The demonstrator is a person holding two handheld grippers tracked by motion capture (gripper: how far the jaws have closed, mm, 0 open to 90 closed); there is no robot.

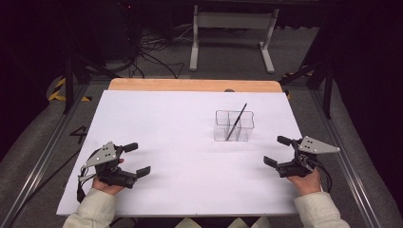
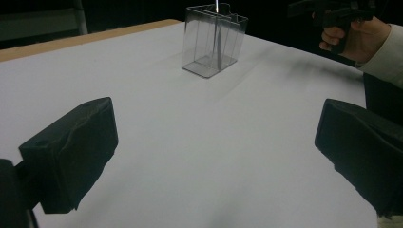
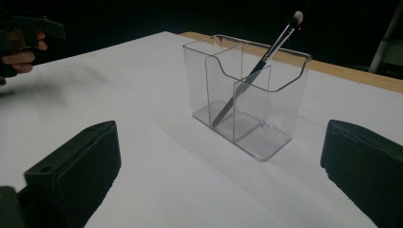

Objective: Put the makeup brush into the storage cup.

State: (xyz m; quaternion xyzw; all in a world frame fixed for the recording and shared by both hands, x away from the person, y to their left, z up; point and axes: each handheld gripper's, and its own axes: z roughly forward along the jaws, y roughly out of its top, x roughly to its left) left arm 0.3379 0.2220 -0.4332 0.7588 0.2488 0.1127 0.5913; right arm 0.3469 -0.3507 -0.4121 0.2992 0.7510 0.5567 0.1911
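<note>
clear divided holder [image 3: 247, 95] | slim brush [image 3: 259, 66] leaning inside, pale tip, possibly bristles | both tongs wide, empty

1. White table [image 1: 157, 123] with a wooden strip along its far edge.
2. Beyond it: white metal stand [image 1: 233, 35] on grey floor.
3. Black cables [image 1: 152, 54] tangled left of stand.

Clear divided organizer [image 3: 247, 95] w/ makeup brush [image 3: 259, 66] leaning inside

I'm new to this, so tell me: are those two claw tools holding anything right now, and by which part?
Nothing is held. The left gripper and right gripper are both open, and the brush leans untouched in the clear organizer.
</note>
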